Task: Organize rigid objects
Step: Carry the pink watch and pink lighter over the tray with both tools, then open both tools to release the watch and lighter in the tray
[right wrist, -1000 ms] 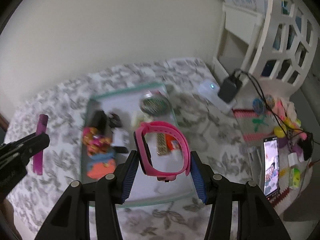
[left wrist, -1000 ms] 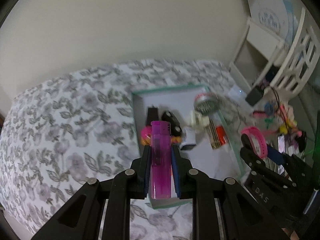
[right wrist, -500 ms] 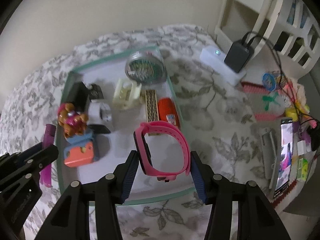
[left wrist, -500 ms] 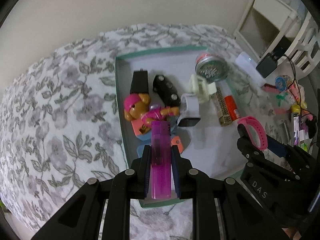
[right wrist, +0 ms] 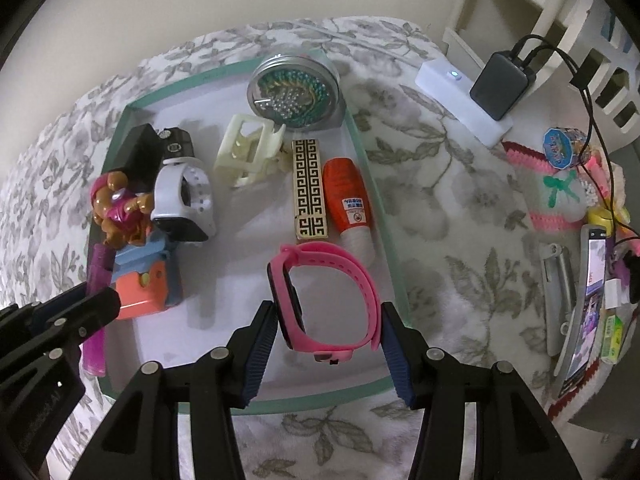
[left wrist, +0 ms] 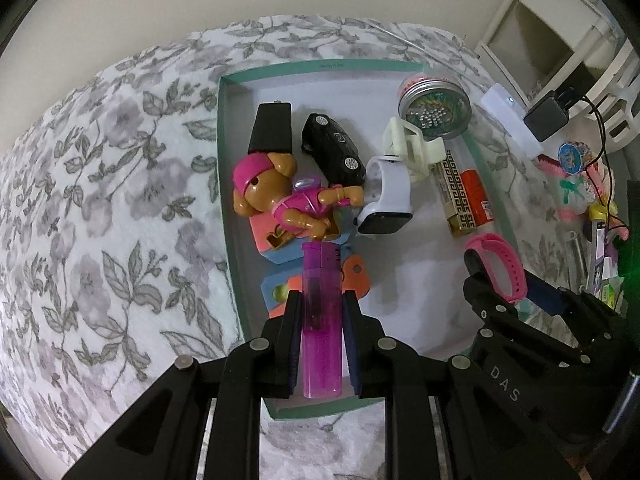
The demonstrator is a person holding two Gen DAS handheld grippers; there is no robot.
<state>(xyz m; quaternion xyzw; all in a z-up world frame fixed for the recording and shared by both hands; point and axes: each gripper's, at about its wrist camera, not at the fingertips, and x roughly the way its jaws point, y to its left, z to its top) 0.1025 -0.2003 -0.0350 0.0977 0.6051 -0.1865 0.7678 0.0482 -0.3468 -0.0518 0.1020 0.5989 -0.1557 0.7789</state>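
A green-rimmed tray (right wrist: 376,184) on a flowered blanket (left wrist: 100,200) holds a toy dog (left wrist: 276,200), a black toy car (left wrist: 334,148), a white watch (right wrist: 180,200), a cream clip (right wrist: 246,152), a round tin (right wrist: 294,92), a patterned gold lighter (right wrist: 310,188) and an orange lighter (right wrist: 348,204). The left gripper (left wrist: 320,304), pointing steeply down over the tray's near left corner, pinches a purple lighter (left wrist: 320,320) just above the toys. The right gripper (right wrist: 328,316) clamps a pink wristband (right wrist: 324,304) above the bare tray floor
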